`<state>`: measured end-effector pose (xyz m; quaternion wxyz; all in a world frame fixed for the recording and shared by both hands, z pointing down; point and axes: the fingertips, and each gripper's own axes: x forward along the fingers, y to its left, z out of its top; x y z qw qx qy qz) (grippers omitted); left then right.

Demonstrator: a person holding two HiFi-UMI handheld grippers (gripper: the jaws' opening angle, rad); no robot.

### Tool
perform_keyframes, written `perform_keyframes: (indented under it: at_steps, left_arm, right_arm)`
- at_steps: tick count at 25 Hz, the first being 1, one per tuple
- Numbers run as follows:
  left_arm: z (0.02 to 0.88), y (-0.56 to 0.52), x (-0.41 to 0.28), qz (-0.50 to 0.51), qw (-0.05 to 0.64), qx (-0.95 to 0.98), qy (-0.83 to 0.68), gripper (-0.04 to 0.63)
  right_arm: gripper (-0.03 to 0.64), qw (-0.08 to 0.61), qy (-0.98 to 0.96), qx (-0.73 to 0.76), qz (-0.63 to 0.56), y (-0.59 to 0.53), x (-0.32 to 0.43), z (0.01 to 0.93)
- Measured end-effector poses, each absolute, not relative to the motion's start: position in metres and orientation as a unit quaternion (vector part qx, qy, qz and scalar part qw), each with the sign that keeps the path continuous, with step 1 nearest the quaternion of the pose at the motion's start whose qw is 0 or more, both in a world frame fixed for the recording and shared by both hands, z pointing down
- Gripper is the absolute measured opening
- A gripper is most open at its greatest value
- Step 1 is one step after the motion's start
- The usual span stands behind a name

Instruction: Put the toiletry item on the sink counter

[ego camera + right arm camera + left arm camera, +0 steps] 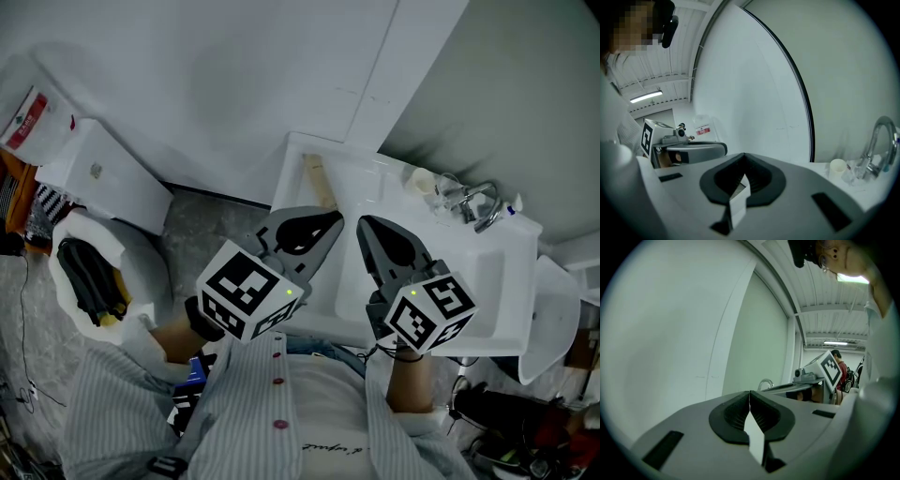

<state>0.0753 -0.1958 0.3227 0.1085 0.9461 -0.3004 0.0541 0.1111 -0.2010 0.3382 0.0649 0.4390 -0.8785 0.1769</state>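
The 2 jaws of the left gripper [750,393] are seen shut pad against pad, and nothing is held between them. The right gripper [743,155] is likewise closed and empty. In the head view the left gripper [334,220] and the right gripper [364,223] are held side by side, close but apart, over the near rim of the white sink [497,281].

No toiletry item is gripped. A cream cup [837,166] and a small clear item [855,171] stand on the sink's bench, ahead of the right jaws and off to their right, just beside the chrome faucet [881,140]. Which of them the task means cannot be told. In the head view the cup [422,180] sits beyond the right jaws, with the faucet [476,202] further right. A beige strip [319,183] lies on the bench just ahead of the left jaws.

Well to the left of the left jaws a toilet [112,178] is seen, and past it a white pack with a red label [28,117]; its print is too small to be read. Each gripper's cube carries black-and-white square markers, no letters. A cursive line of print on the person's shirt [328,448] cannot be read.
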Motion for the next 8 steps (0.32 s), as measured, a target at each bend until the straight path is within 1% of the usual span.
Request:
perform_keyframes:
  at_steps: [8]
  left_arm:
    - [0.3255, -0.2018, 0.0810, 0.057, 0.110, 0.947, -0.297, 0.017]
  right_arm:
    - [0.009, 0.066, -0.877, 0.438, 0.187, -0.2081, 0.1155, 0.3442]
